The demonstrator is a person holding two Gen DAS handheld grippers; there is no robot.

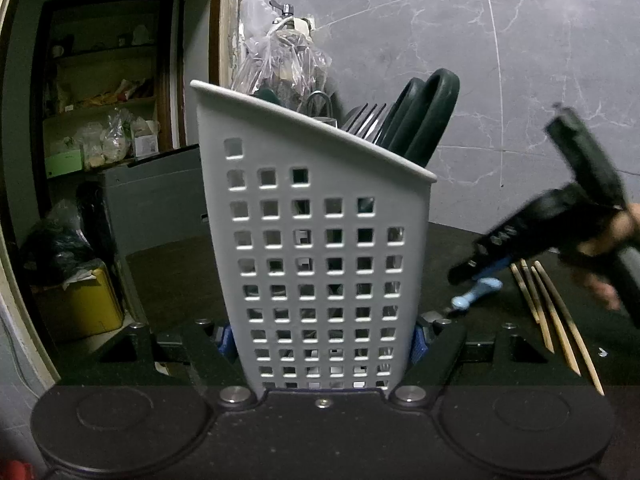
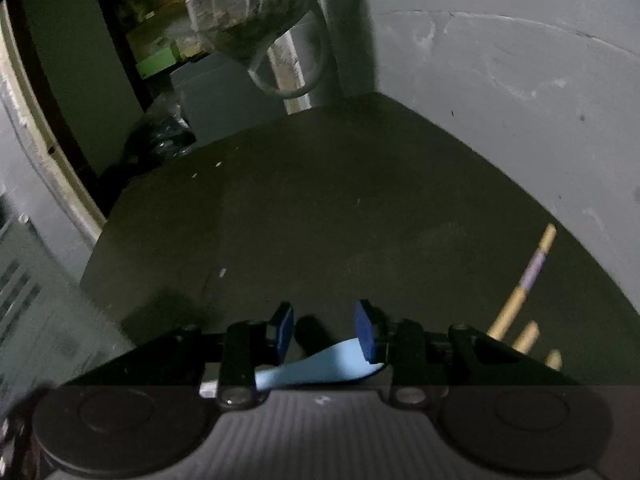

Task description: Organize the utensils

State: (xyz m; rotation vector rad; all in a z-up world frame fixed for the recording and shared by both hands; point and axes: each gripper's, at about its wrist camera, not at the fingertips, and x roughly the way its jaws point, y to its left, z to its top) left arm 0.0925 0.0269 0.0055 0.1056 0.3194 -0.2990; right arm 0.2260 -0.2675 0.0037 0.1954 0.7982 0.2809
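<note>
Lying between right gripper [image 2: 325,330] fingers, light-blue utensil handle [image 2: 320,368]

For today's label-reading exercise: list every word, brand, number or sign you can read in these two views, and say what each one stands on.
No text can be read in either view.
White label on a packet on the shelf: print too small and blurred to read.
Pale markings on the right gripper: blurred, unreadable.
Grey utensil caddy, held by the left gripper: no lettering visible.
Chopsticks and light blue handle: no print visible.
</note>
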